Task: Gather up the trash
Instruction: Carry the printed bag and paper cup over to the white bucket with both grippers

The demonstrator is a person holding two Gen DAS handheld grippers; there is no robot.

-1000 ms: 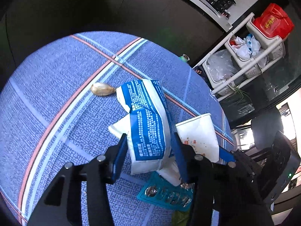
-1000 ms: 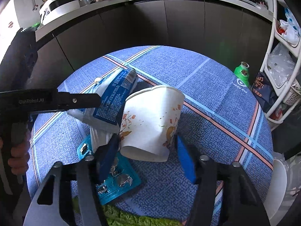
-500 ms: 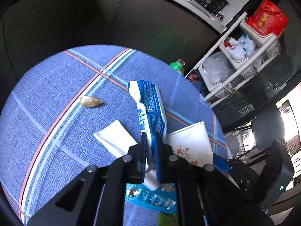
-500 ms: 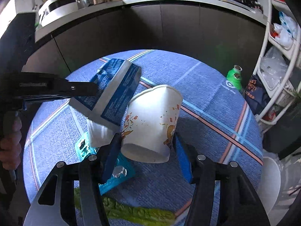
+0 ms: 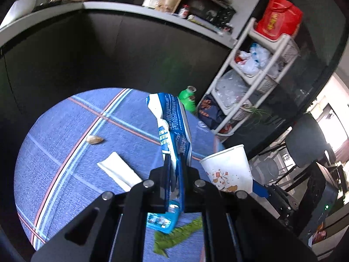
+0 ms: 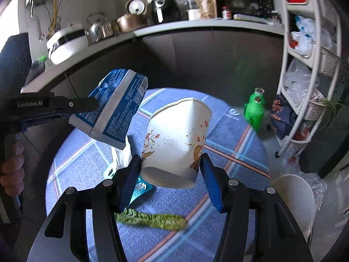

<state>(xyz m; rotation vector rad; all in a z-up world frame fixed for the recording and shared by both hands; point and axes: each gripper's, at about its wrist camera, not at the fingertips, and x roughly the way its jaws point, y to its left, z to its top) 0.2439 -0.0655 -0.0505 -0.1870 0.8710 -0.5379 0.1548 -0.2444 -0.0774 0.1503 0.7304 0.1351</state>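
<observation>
Overhead, two pieces of trash hung clear of the round worktop (image 5: 65,131) with its blue plaid cloth. The left gripper (image 5: 174,174) was pinched all but shut on the lower end of a crumpled blue-and-white packet (image 5: 174,126), which stood up from between its fingers; from the right wrist view the same packet (image 6: 113,107) hung flat-sided above the cloth, off the worktop's left edge. The right gripper (image 6: 171,174) stood about half open, its blue pads pressed to both sides of a white paper cup (image 6: 176,139) with a party print, gripped near its base and tilted mouth-away over the middle of the worktop.

Left on the cloth were a white paper slip (image 5: 117,171), a small brown scrap (image 5: 94,139) beside the red stripe, a teal blister pack (image 5: 159,220) and a green leaf (image 6: 152,219) near the front edge. A green bottle (image 6: 254,107) stood beyond the far right edge, next to a white storage rack (image 6: 305,87). A person's hand (image 6: 11,174) held the left gripper's handle.
</observation>
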